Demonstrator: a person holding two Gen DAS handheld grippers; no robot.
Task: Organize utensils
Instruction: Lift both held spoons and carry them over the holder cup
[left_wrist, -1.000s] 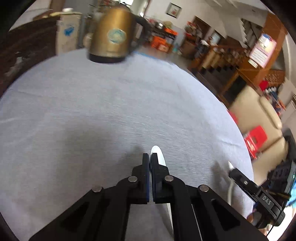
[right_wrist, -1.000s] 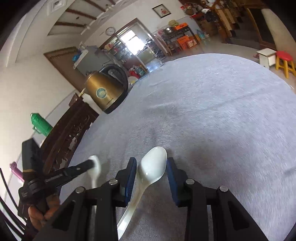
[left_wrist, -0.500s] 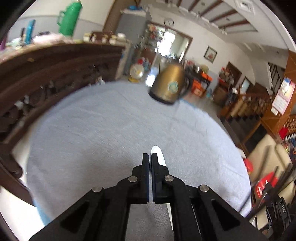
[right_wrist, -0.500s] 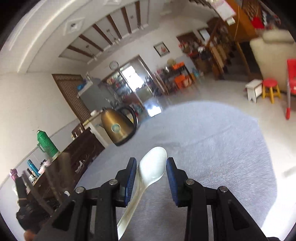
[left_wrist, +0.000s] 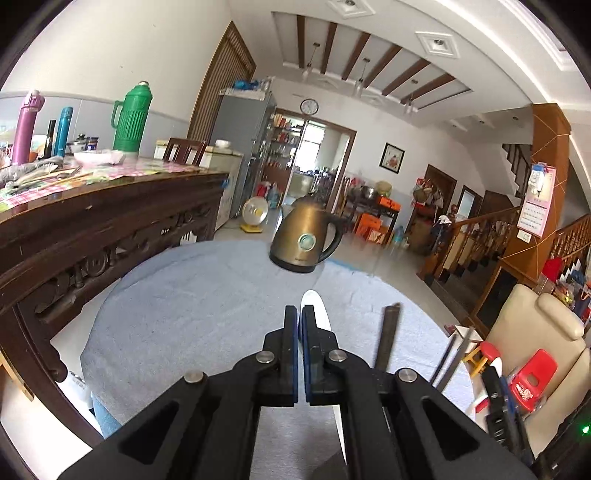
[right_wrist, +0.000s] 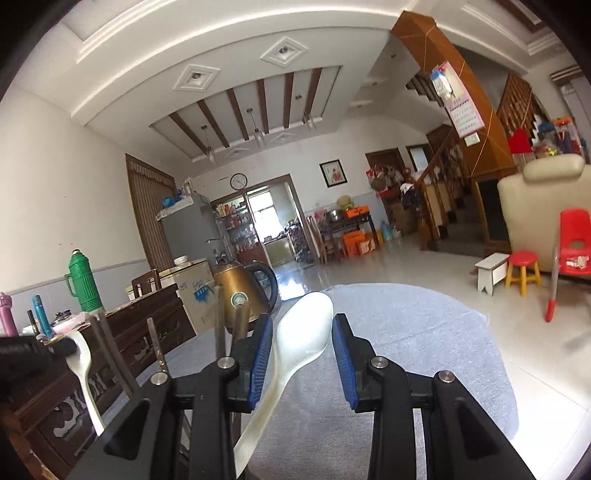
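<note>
- Left tongs (left_wrist: 300, 354): jaws shut to a sliver, gripping the thin edge of a white spoon (left_wrist: 314, 306); its bowl tip is seen past the pads, its handle running back beneath the right finger.
- Right tongs (right_wrist: 302, 354): jaws part open, a second white spoon (right_wrist: 303, 332) seated between the blue pads; the bowl is clamped across its width, with the handle trailing down and back.
- Both spoons are carried in the air above the grey-clothed bench (left_wrist: 184, 314), nothing resting on it but the kettle (left_wrist: 304, 240) at the far edge.
- Handling, judged: the spoons look like glazed ceramic or melamine, hence light, stiff, smooth and likely slippery; chipping on a drop is to be expected. A grip across the bowl is judged less secure than one on the handle neck.
- Dark upright rods (right_wrist: 110, 354), possibly chopsticks in a holder, are seen between the two tongs; what they stand in cannot be told.
- Room: the cloth is wide and bare, with the rim falling away to floor on the right; a carved wooden sideboard (left_wrist: 92, 229) stands just beside the left rim. Clearance from the rods is judged tight.
</note>
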